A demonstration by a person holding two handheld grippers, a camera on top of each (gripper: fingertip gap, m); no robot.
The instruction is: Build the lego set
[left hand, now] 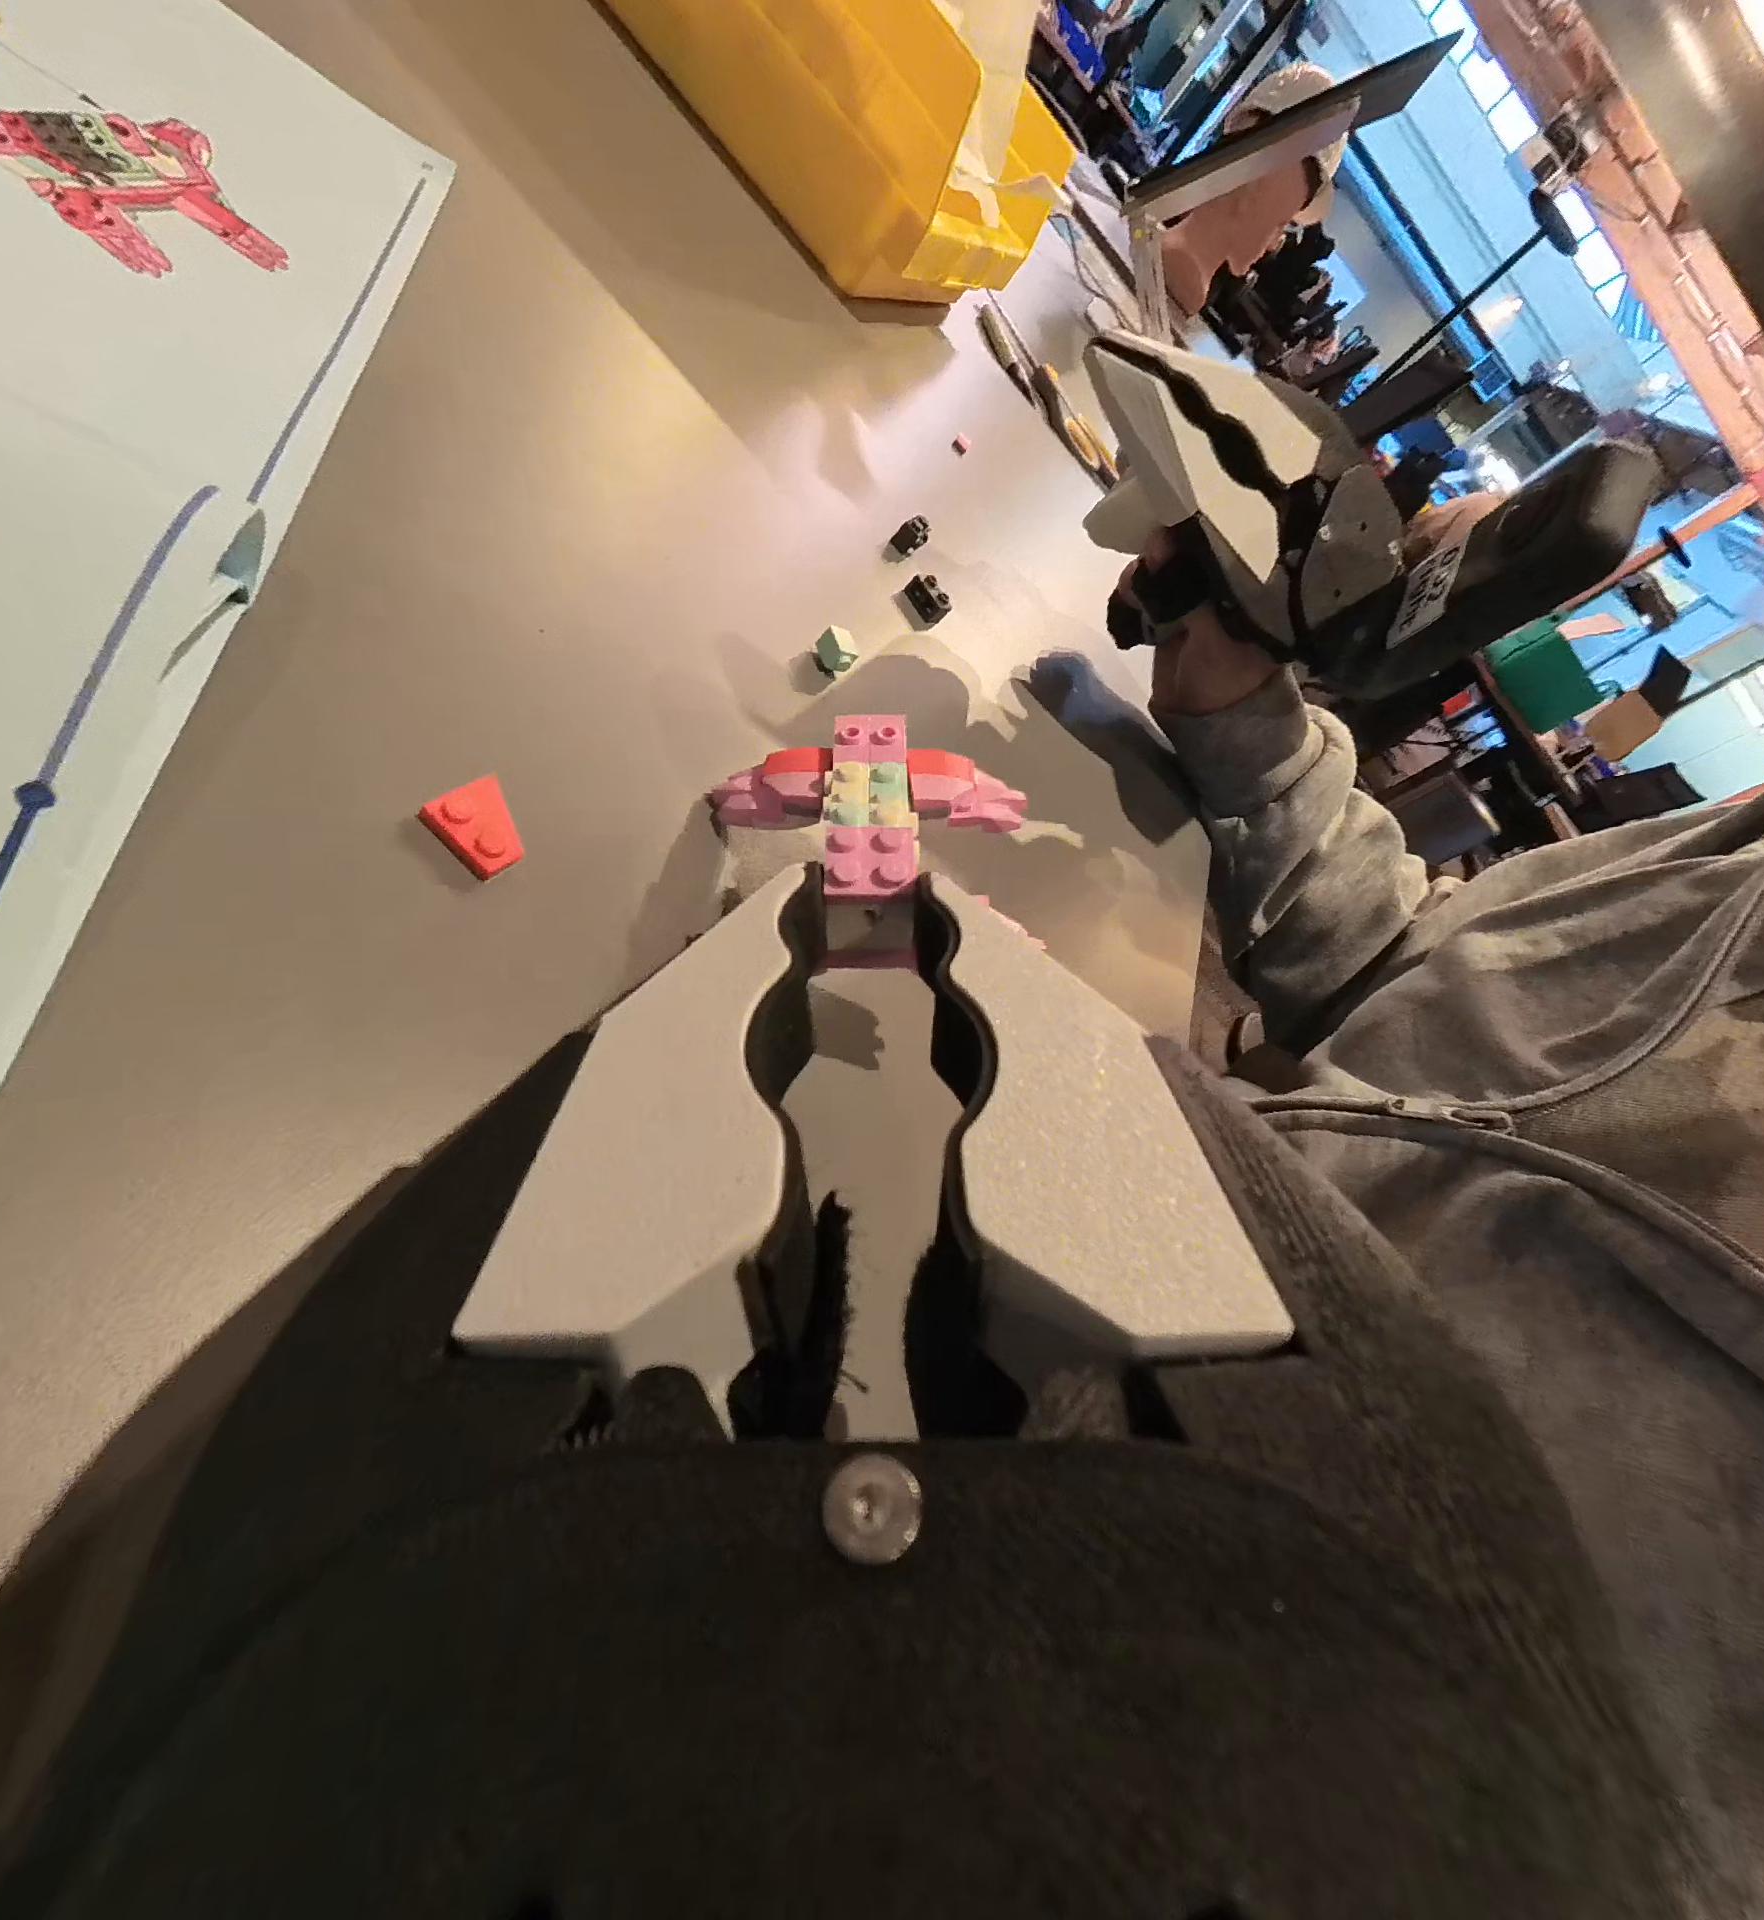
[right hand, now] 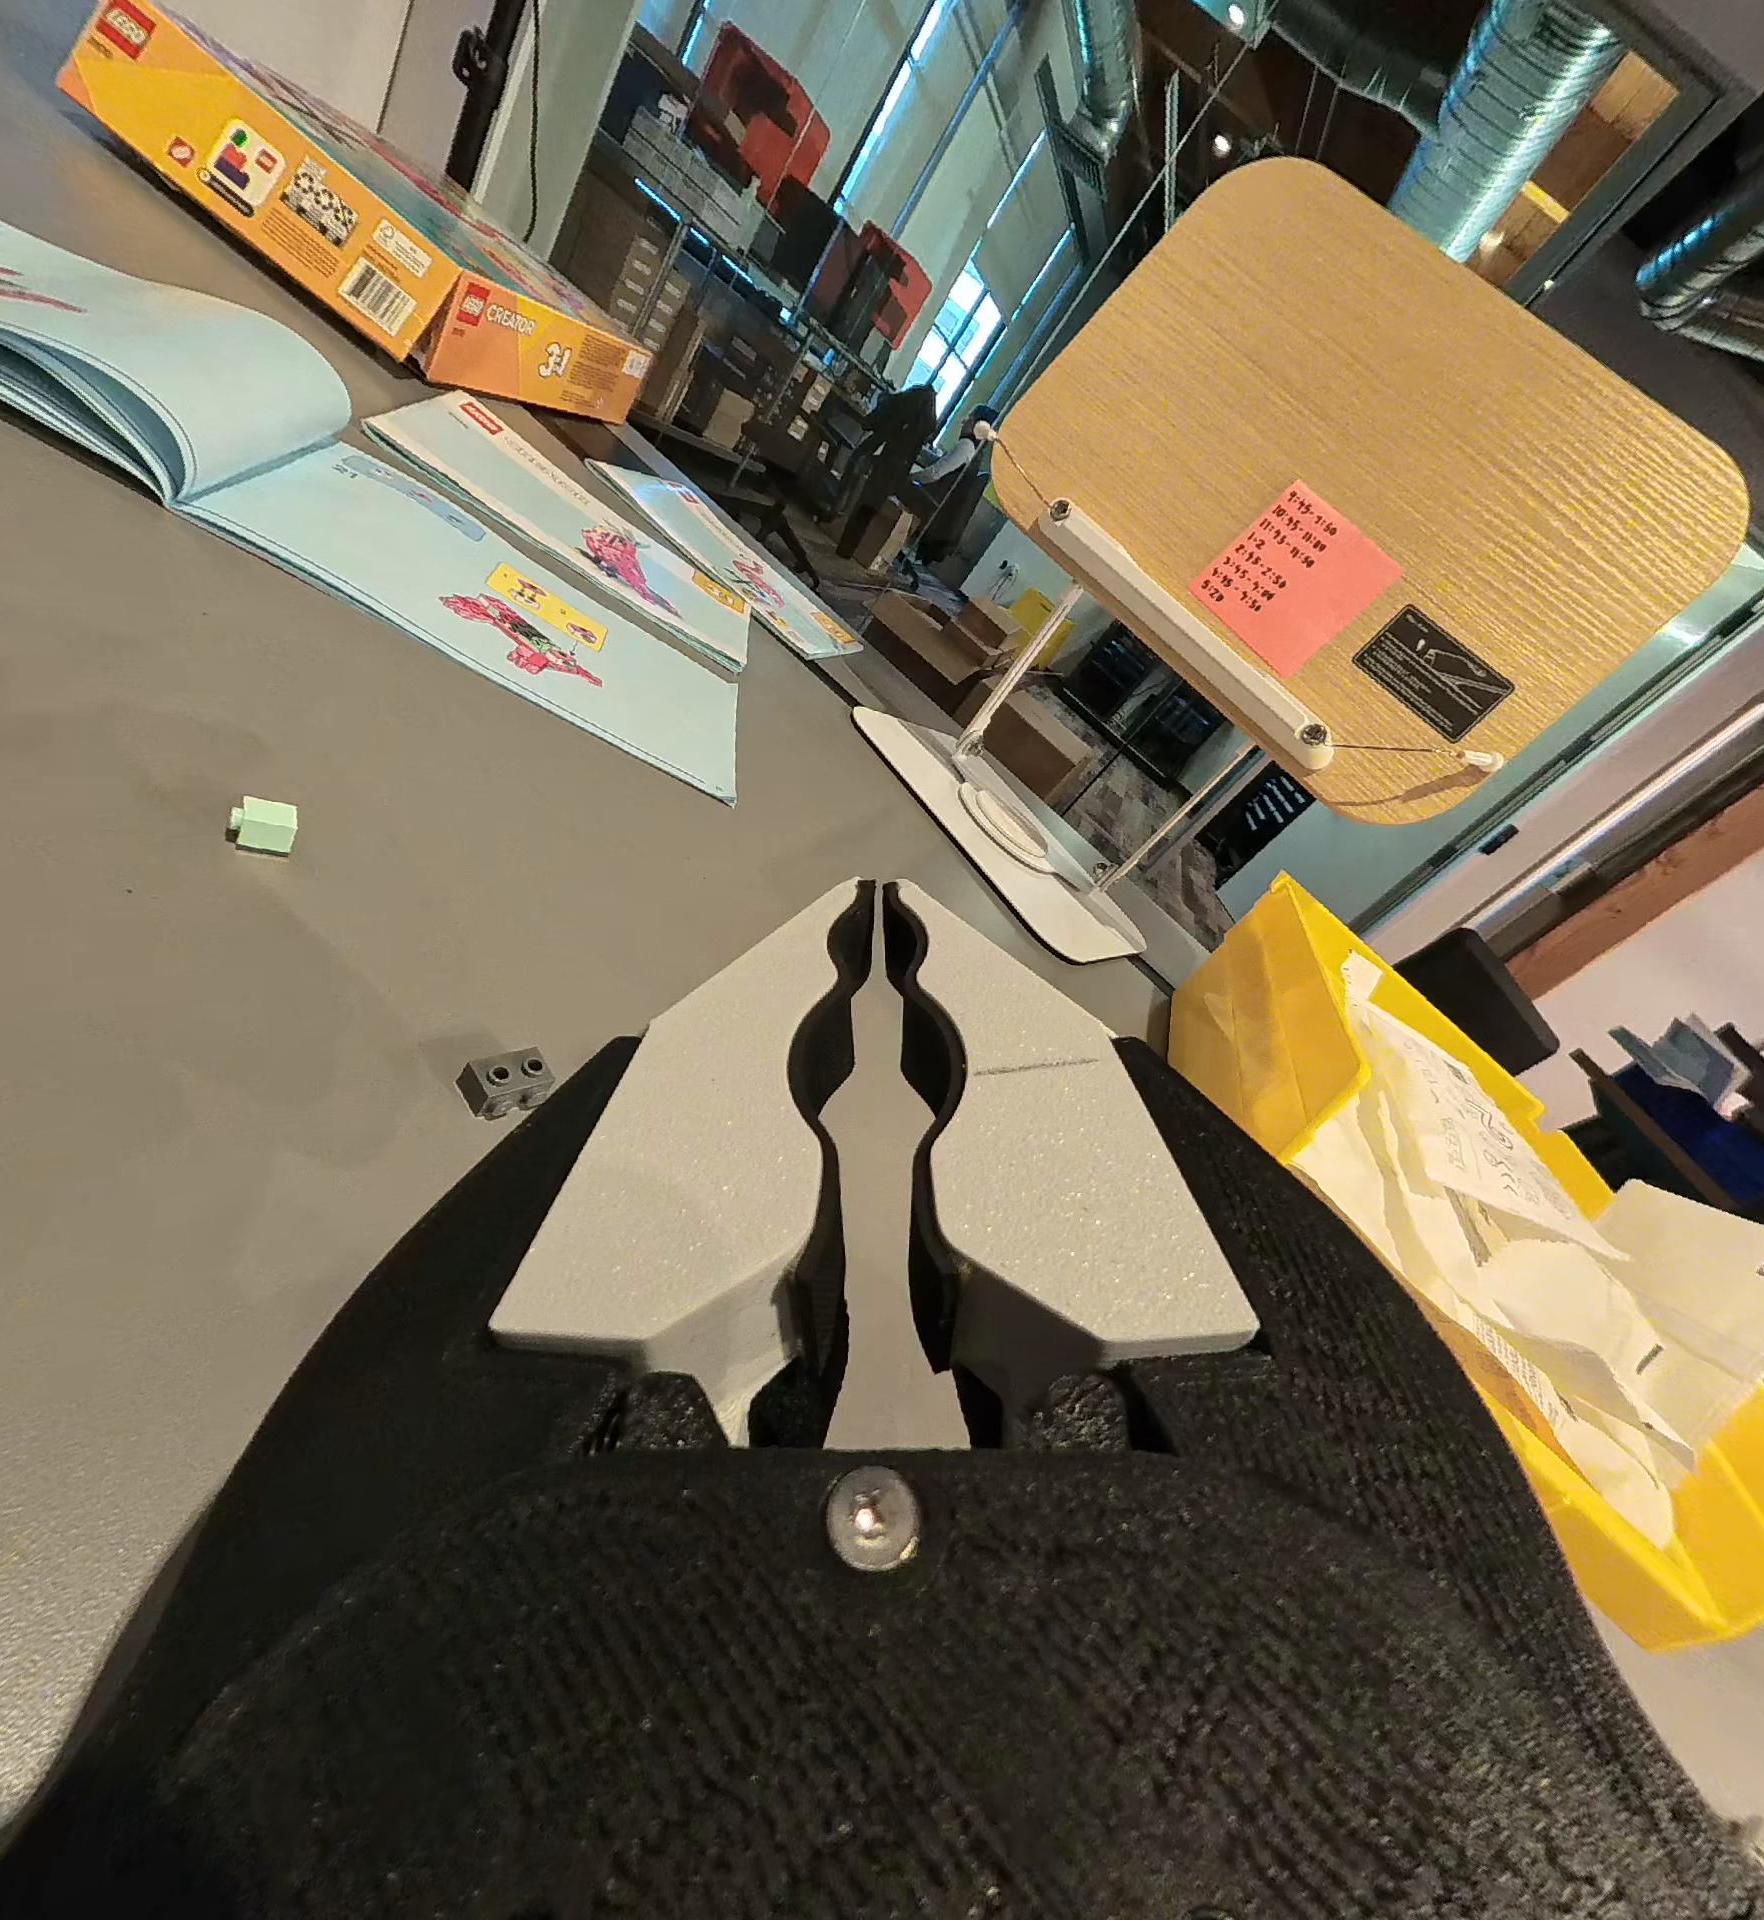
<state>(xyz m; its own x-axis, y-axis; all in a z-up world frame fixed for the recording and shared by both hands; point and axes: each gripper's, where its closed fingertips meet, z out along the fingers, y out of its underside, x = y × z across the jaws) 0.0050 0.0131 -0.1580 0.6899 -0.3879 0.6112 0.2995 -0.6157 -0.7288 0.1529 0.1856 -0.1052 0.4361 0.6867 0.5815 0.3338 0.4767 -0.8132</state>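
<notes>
A matt, finely speckled grey plastic is seen on the fingers (left hand: 649, 1122) of the left gripper (left hand: 867, 894), and a rough, layered black plastic on its body, where a shiny metal screw (left hand: 872, 1507) is set. The same finish is shown on the right gripper (right hand: 879, 894). Smooth, slightly glossy plastic is presented by the lego model (left hand: 867, 805) and by the red wedge plate (left hand: 473, 826) at its nine o'clock. The table (left hand: 504, 582) is rendered as a smooth, matt grey surface. Soft grey cloth is seen on the sleeve (left hand: 1273, 821). Glossy yellow plastic forms the bin (right hand: 1273, 997), crumpled paper (right hand: 1480, 1195) lying inside. Grained wood is shown on the board (right hand: 1377, 395) at twelve o'clock, and smooth printed paper on the booklet (right hand: 265, 405).
</notes>
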